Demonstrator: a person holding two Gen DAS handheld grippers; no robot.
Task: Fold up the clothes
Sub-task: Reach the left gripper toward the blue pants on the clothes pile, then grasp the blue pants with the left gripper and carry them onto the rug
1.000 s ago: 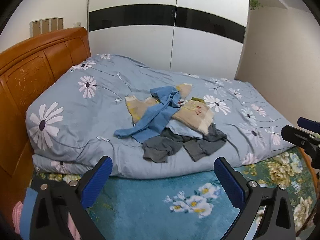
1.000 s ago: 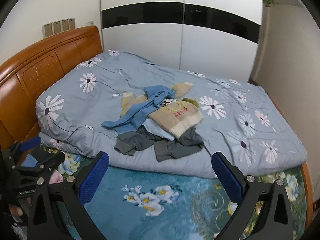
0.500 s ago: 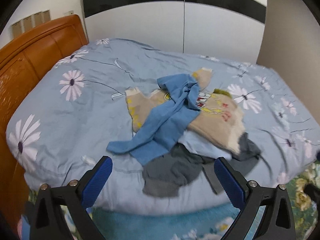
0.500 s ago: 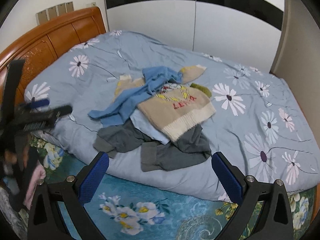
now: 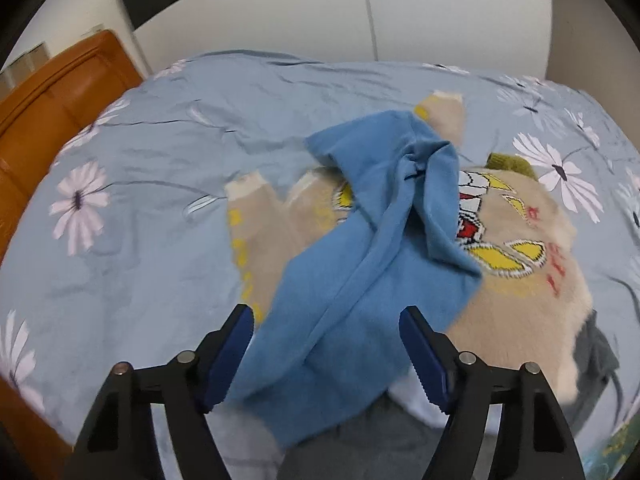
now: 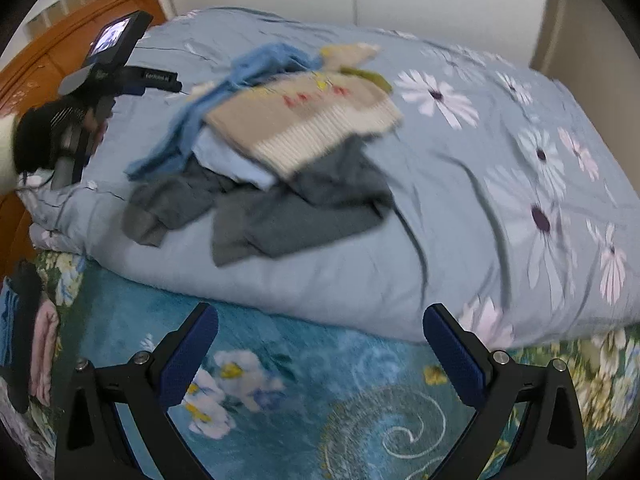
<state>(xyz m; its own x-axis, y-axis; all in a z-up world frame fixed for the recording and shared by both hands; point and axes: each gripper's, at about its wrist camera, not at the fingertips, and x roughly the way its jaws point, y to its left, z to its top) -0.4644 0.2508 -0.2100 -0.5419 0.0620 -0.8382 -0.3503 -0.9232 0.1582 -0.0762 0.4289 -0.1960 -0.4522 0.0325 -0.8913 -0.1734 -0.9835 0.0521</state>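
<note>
A heap of clothes lies on the grey-blue flowered duvet point(image 5: 152, 168). On top is a blue garment point(image 5: 360, 280), draped over a beige cartoon sweater point(image 5: 520, 280); a light blue piece point(image 6: 232, 160) and dark grey clothes point(image 6: 280, 216) lie beneath. My left gripper point(image 5: 326, 354) is open, its jaws standing either side of the blue garment's lower end, close above it. My right gripper point(image 6: 320, 354) is open and empty, over the teal floral sheet in front of the duvet edge. The left gripper also shows in the right wrist view point(image 6: 160, 82), left of the heap.
An orange wooden headboard point(image 5: 52, 100) runs along the left. A white wardrobe with a black band point(image 5: 360, 12) stands behind the bed. The teal floral sheet point(image 6: 300, 380) covers the near bed edge. Pink cloth point(image 6: 40, 344) lies at the lower left.
My left gripper has moved forward over the heap until the blue garment lies between its jaws, which have narrowed somewhat. My right gripper has moved closer to the duvet edge.
</note>
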